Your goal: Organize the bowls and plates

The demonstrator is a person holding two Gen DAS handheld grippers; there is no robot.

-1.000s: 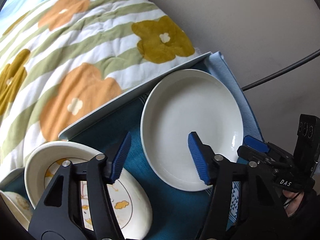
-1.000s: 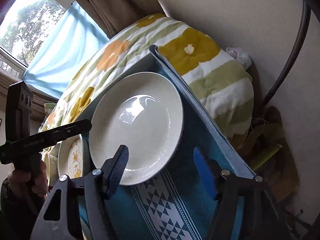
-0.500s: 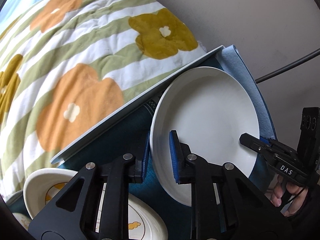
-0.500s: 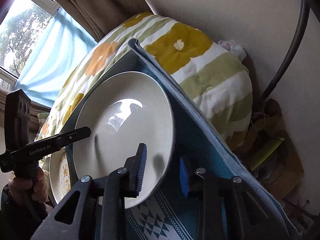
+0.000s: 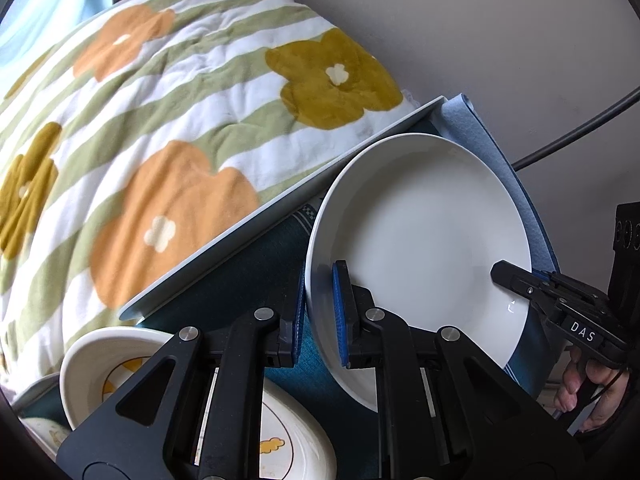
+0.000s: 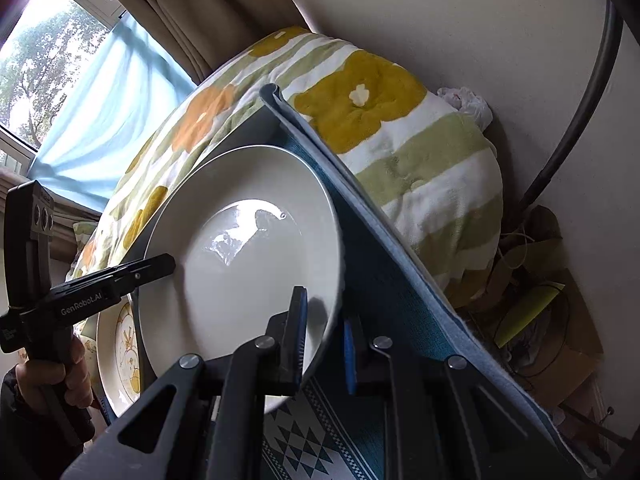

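Observation:
A large plain white plate is held over the blue patterned cloth, tilted, its far side raised. My left gripper is shut on the plate's left rim. My right gripper is shut on the opposite rim of the same plate; it shows in the left wrist view at the right. A patterned plate and a patterned bowl lie below my left gripper. The patterned plate also shows under the white plate in the right wrist view.
A flowered green-striped quilt lies beyond the table edge. A wall and a dark cable are at the right. Clutter lies on the floor past the cloth's edge. A window with a blue curtain is at the left.
Both grippers closed from wide open onto opposite rims of the white plate, then tilted and lifted it off the cloth.

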